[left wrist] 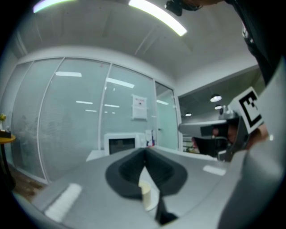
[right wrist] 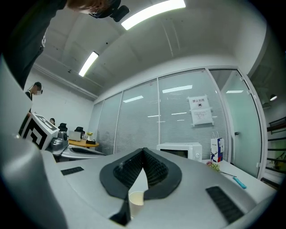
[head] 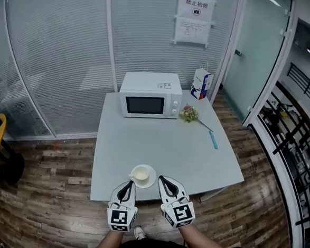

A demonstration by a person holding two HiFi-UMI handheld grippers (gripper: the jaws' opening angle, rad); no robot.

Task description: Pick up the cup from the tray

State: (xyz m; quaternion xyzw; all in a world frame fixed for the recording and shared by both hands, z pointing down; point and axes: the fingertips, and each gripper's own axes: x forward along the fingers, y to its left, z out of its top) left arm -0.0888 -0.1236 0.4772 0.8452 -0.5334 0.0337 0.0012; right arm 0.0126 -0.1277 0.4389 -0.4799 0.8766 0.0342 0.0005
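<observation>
A cream cup [head: 140, 174] stands on a small round white tray [head: 151, 182] at the near edge of the grey table [head: 158, 147]. Both grippers hover just in front of that edge, tips pointing at the cup. My left gripper [head: 130, 184] is just left of the tray and my right gripper [head: 162, 178] just right of it. Both are shut with nothing between the jaws. In the left gripper view the jaws [left wrist: 144, 151] meet and the cup [left wrist: 145, 193] shows below them. The right gripper view shows the same: closed tips [right wrist: 144, 150] with the cup [right wrist: 136, 201] beneath.
A white microwave [head: 150, 95] stands at the table's back, with a blue-and-white paper bag [head: 201, 83] to its right. A small bunch of flowers [head: 189, 113] and a blue pen [head: 213, 140] lie on the right side. Glass partition walls stand behind the table, and a railing is at right.
</observation>
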